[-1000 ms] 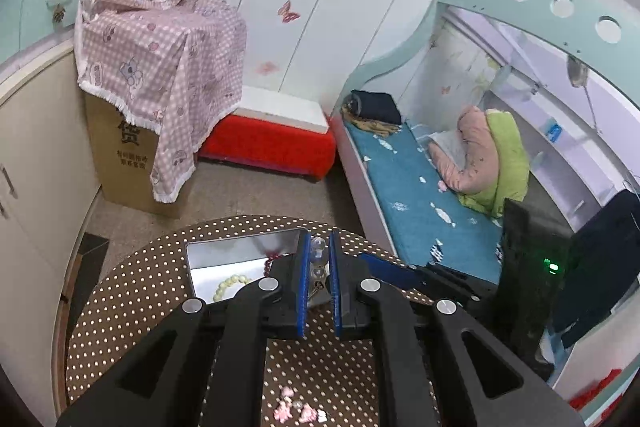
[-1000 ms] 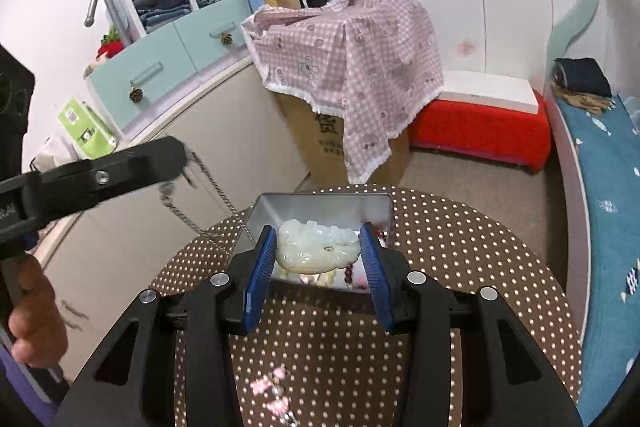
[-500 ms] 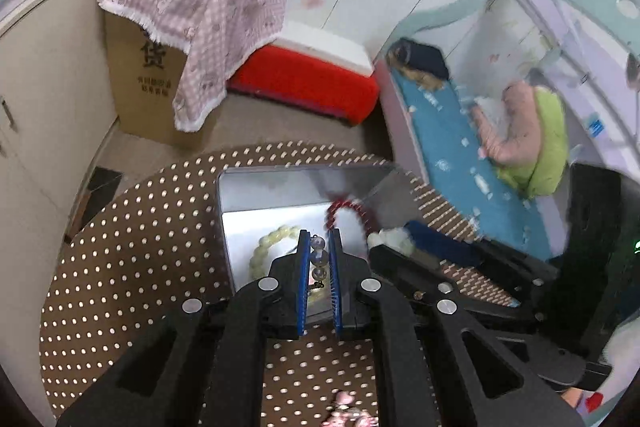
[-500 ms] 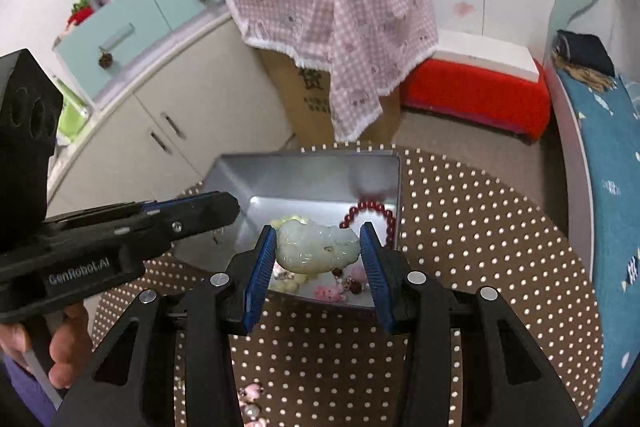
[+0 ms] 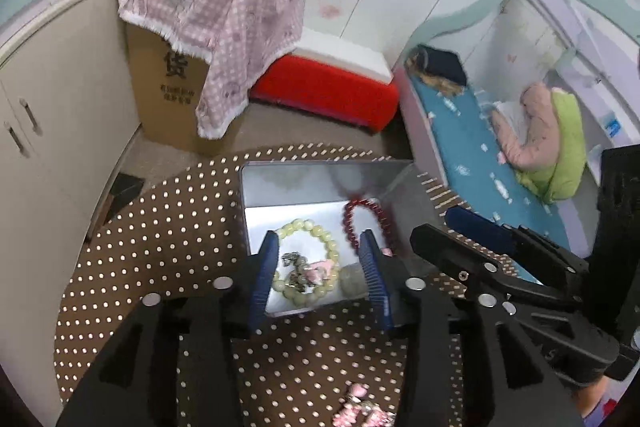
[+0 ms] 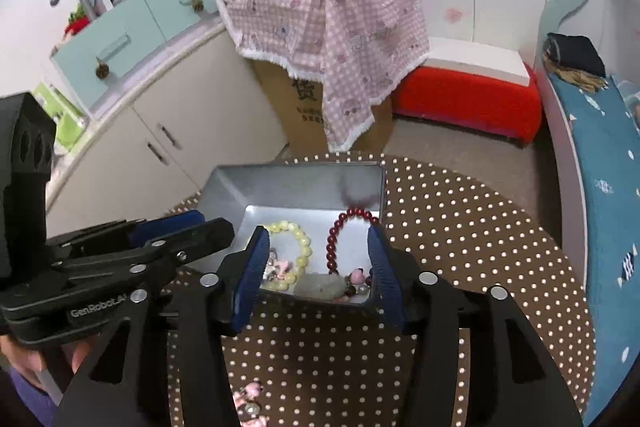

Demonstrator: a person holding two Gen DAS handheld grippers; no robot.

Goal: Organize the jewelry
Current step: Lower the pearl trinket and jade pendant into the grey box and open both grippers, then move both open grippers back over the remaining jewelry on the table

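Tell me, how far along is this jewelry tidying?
Mostly done, it seems. In the metal tin lie a pale bead bracelet, a red bead bracelet and a pale carved stone. Both grippers, left and right, hover over it, jaws opening, gripping nothing. Left: pink trinkets on the dotted table.

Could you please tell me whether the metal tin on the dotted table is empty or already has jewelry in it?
It has jewelry in it. The open tin holds a pale green bead bracelet, a dark red bead bracelet, a pale stone pendant and small pink charms.
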